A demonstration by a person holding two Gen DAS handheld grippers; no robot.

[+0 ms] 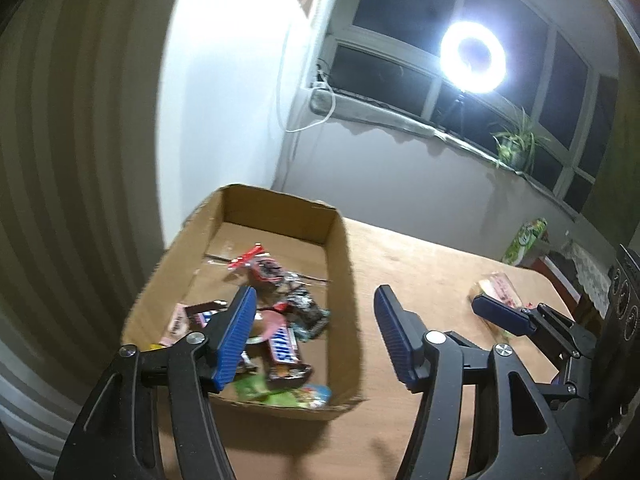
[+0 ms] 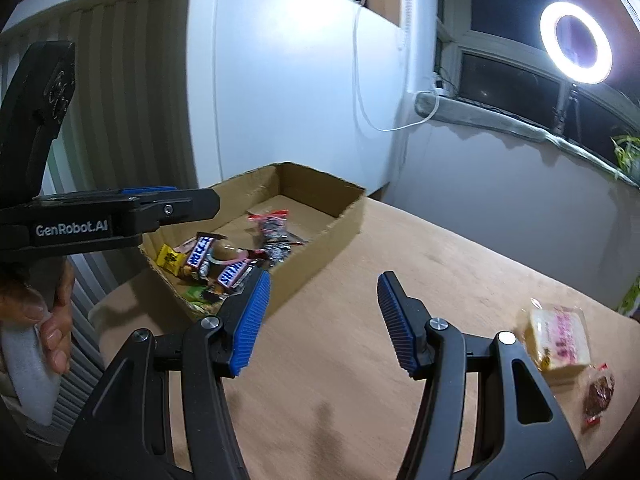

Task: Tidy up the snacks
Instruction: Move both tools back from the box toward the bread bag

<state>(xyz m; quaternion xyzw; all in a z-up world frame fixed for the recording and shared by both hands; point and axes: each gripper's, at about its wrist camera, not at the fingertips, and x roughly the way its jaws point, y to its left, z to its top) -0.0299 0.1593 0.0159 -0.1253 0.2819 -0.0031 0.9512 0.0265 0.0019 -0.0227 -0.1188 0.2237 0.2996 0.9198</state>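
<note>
Well along, by the look of it. Most snacks already lying in the cardboard box (image 2: 320, 236) at the table's (image 2: 460, 280) far left corner: 2 blue-lettered chocolate bars (image 2: 234, 273), a yellow packet (image 2: 170, 258), dark wrapped sweets (image 2: 274, 228), green packs at the near wall.

Still outside, near the table's right edge: 1 pale wrapped cake with pink print (image 2: 560, 338) and, just beside it toward the near edge, 1 small dark sweet in a red-ended wrapper (image 2: 598, 394). Farther back at the right edge, a green carton (image 1: 524, 242), perhaps also to sort; cannot tell.

Left gripper (image 1: 314, 334) released, nothing between the blue pads, over the box's right wall. Right gripper (image 2: 322, 318) likewise released and empty, over bare table between box and cake. Likely 2 pickups left.
</note>
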